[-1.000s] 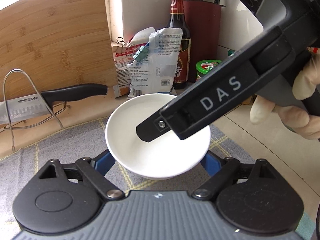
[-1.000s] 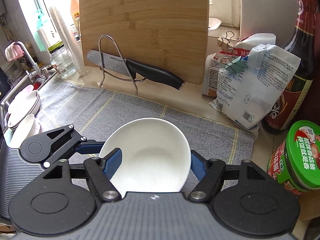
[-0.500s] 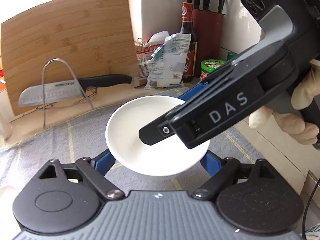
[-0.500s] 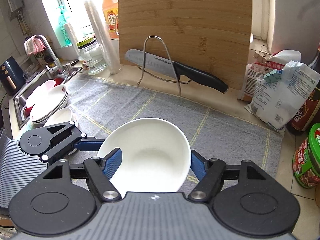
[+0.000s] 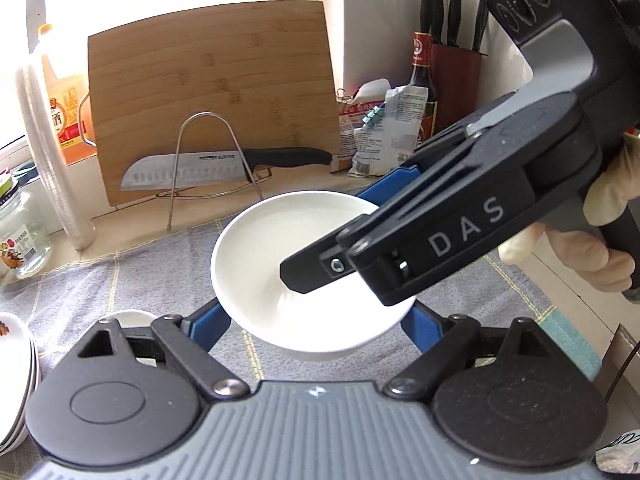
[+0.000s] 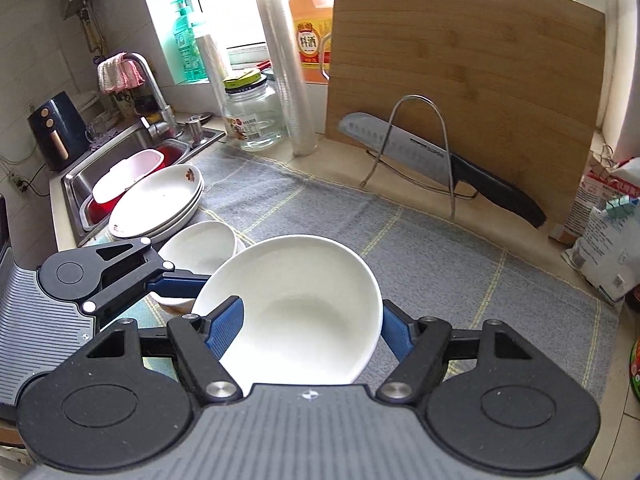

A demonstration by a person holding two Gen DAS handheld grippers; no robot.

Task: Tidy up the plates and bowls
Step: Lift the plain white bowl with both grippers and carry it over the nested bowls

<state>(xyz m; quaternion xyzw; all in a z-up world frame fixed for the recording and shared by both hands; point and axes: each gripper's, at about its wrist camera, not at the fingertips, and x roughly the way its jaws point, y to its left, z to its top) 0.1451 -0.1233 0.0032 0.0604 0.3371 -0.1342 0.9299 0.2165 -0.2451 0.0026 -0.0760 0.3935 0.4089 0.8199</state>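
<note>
I am holding one white bowl (image 6: 304,312) with both tools: the right tool (image 6: 308,330) is clamped across it, blue pads on the near left rim and the right side, and the left tool (image 5: 316,320) is gripping the same bowl from its own side, pads on both flanks. The bowl is hanging above the grey mat (image 6: 440,264) on the desk (image 6: 340,176), not touching it. Just left of the bowl in the right view, nested white bowls (image 6: 200,248) are sitting beside a stack of plates (image 6: 160,204) at the sink (image 6: 80,176) edge; the left tool's arm is crossing in front of those bowls. Behind, a cutting board (image 6: 472,92) is leaning upright, with a knife (image 6: 440,168) resting on a wire rack (image 6: 420,152) before it. A glass jar (image 6: 252,116) and a sleeve of plastic cups (image 6: 288,80) are standing near the window. Compared with a second ago, the sink, plates and nested bowls are taking up far more of the right view, the bags (image 5: 380,132) and sauce bottle (image 5: 422,80) are appearing farther off in the left view, and both grips are unchanged.
</note>
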